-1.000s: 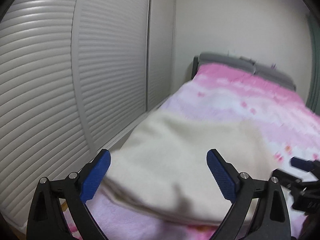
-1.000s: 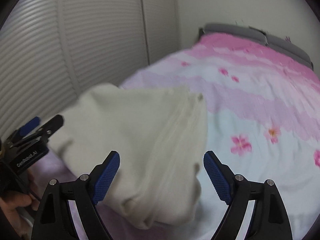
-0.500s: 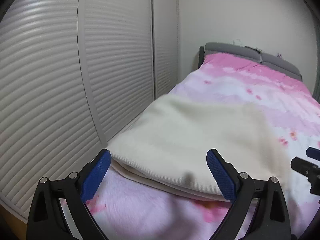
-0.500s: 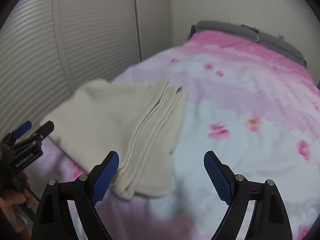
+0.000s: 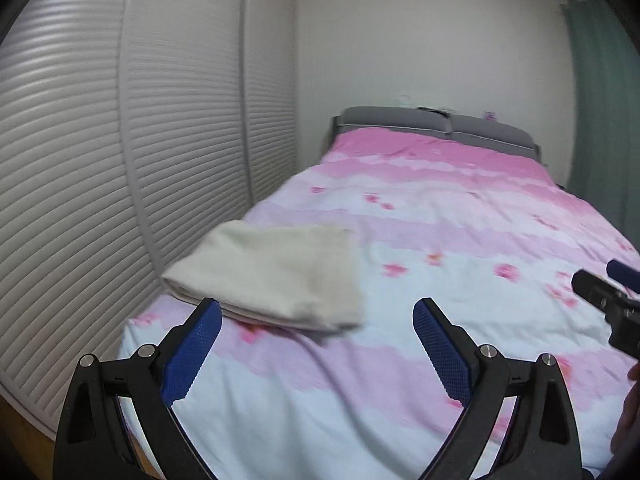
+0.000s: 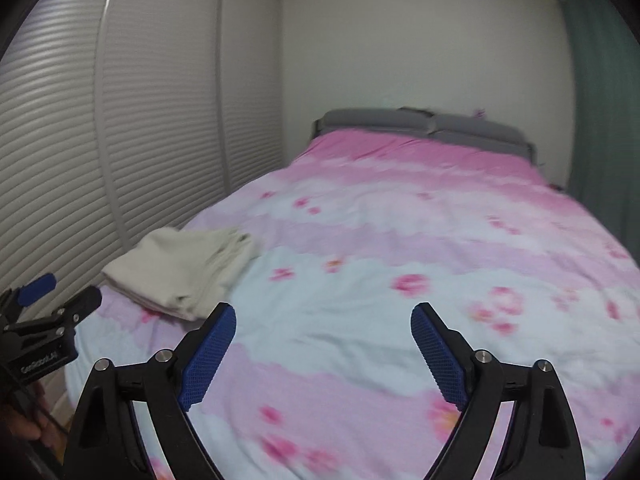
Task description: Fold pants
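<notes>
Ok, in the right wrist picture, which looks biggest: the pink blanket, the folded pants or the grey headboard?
Largest to smallest, as they look in the right wrist view:
1. pink blanket, filling most of the picture
2. folded pants
3. grey headboard

The headboard is farthest away, so ranks 2 and 3 are unsure.

Left claw (image 5: 316, 344), seen from its own wrist cam: both blue-padded fingers (image 5: 192, 354) spread wide apart, nothing between them. Right claw (image 6: 322, 350) likewise gaping, empty, pointing fwd at same level. Each claw shows at the edge of the other's view, w/ part of a bare hand (image 6: 28, 426) gripping the left handle.
</notes>
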{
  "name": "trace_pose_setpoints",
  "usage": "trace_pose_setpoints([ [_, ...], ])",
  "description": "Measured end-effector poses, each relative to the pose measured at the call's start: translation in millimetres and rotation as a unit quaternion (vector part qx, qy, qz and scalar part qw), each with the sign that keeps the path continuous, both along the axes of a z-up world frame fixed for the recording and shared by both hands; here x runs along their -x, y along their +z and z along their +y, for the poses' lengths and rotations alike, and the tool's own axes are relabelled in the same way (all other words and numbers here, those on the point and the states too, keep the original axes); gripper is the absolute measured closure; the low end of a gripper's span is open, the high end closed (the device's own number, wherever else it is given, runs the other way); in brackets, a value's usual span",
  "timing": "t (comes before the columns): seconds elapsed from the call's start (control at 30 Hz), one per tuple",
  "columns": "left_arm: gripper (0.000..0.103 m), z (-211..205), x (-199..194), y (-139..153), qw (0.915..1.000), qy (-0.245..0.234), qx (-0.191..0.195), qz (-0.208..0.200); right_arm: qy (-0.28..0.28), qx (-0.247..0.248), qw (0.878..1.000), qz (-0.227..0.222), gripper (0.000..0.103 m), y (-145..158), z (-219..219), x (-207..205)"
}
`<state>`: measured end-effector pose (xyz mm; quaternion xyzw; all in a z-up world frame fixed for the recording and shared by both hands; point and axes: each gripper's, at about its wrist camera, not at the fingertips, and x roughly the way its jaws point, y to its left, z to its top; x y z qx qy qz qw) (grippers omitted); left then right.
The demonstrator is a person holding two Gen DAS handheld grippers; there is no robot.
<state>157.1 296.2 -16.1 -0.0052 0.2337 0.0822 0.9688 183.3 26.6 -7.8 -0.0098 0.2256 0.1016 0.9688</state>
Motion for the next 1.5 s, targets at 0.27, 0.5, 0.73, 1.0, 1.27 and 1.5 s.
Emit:
trace_pose_setpoints([
  [0.27,0.000,-128,71,22,0.9972,-0.069,0.019,-0.022,-0.087,-0.003,0.996,-0.016,0.008,25,-142,101],
  [0.5,0.000,-211,113,22,0.9923,-0.122,0.012,-0.021,-0.146,0.008,0.989,-0.019,0.001,22,-220,171],
  [0.73,0.000,-259,143,12,0.9889,-0.148,0.013,0.005,-0.170,-0.001,0.985,-0.007,0.001,11,-265,210],
  [1.0,0.000,-276,161,6,0.9893,-0.145,-0.003,0.011,-0.172,-0.010,0.985,-0.019,0.001,11,-275,222],
  [1.27,0.000,-275,162,10,0.9899,-0.141,0.002,0.010,-0.168,-0.011,0.985,-0.030,0.001,17,-270,222],
  [1.5,0.000,-271,163,12,0.9909,-0.134,0.004,0.010,-0.166,-0.012,0.986,-0.030,0.001,17,-266,220],
])
